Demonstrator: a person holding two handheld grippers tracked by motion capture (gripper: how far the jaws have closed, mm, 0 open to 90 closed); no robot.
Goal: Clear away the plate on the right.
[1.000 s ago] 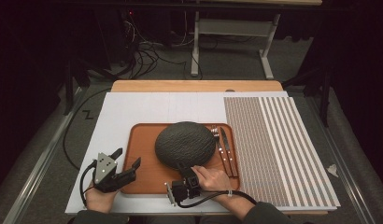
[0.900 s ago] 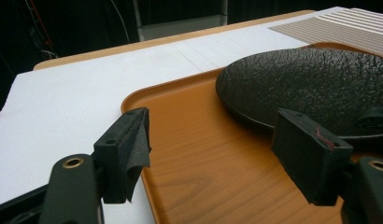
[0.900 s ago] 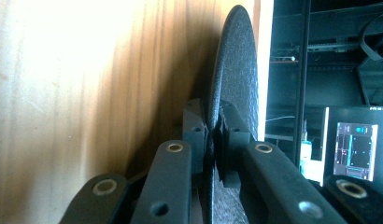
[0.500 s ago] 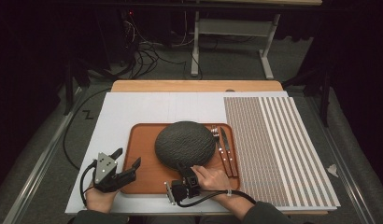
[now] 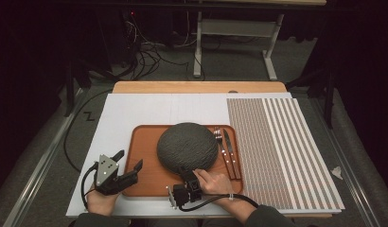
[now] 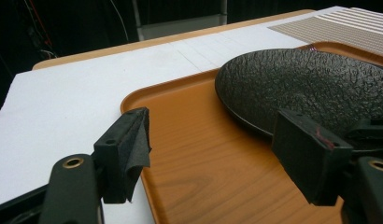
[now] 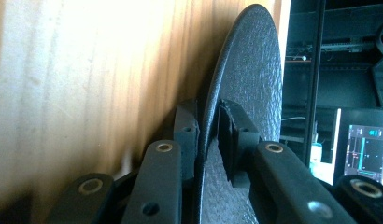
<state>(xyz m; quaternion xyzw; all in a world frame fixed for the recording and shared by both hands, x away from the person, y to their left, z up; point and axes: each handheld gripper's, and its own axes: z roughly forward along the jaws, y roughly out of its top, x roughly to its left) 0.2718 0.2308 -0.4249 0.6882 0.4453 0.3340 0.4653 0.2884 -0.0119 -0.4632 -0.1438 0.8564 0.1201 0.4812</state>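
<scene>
A dark textured round plate lies on an orange wooden tray. My right gripper sits at the plate's near rim, turned on its side. In the right gripper view the plate rim runs between the jaws of the right gripper. The jaws have just been opening, and a thin gap shows beside the rim. My left gripper stands open over the tray's left edge, empty. In the left gripper view its jaws frame the tray and the plate.
A fork and a knife lie on the tray right of the plate. The tray rests on a white board with a striped mat at its right. Cables and a metal stand occupy the floor beyond.
</scene>
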